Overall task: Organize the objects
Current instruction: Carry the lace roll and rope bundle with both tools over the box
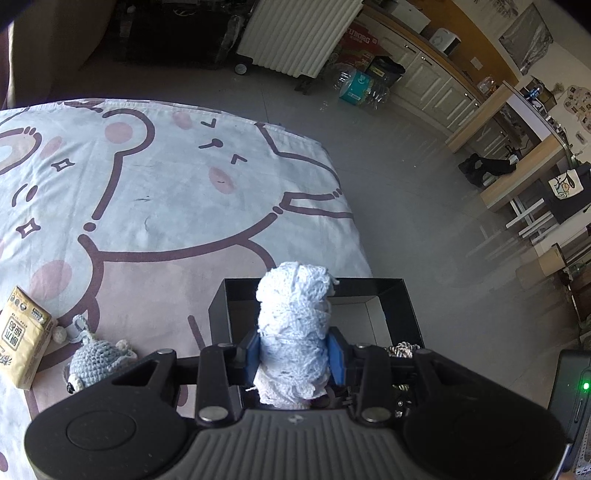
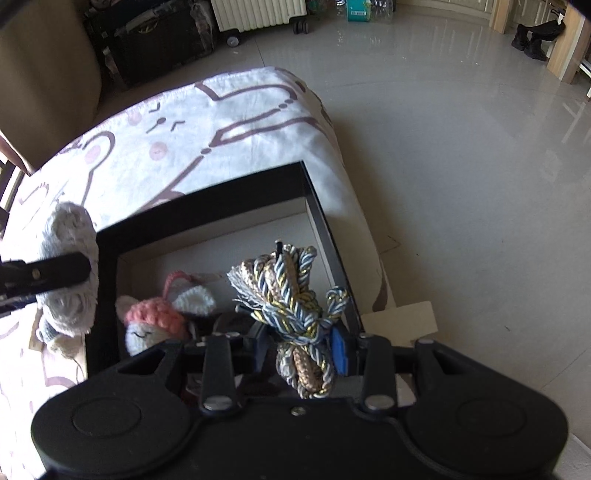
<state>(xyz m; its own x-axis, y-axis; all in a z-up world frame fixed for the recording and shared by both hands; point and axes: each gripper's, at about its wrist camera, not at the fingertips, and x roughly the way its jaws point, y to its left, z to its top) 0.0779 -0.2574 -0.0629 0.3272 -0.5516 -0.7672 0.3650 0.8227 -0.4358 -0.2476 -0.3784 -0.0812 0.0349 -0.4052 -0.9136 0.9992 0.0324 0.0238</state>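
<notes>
My left gripper (image 1: 294, 356) is shut on a roll of white crochet lace (image 1: 293, 325) and holds it upright just before the near-left rim of a black open box (image 1: 400, 306). In the right wrist view the lace roll (image 2: 70, 269) hangs at the left of the box (image 2: 207, 206). My right gripper (image 2: 301, 350) is shut on a bundle of blue, gold and white twisted cord (image 2: 291, 295) above the box. A pink and white crochet doll (image 2: 153, 325) lies inside the box.
A grey crochet toy (image 1: 98, 360) and a yellow tissue pack (image 1: 22, 347) lie on the cartoon-print cloth (image 1: 166, 192) at the left. The table edge drops to a grey tiled floor (image 1: 406, 177) on the right. A white radiator (image 1: 299, 33) stands far off.
</notes>
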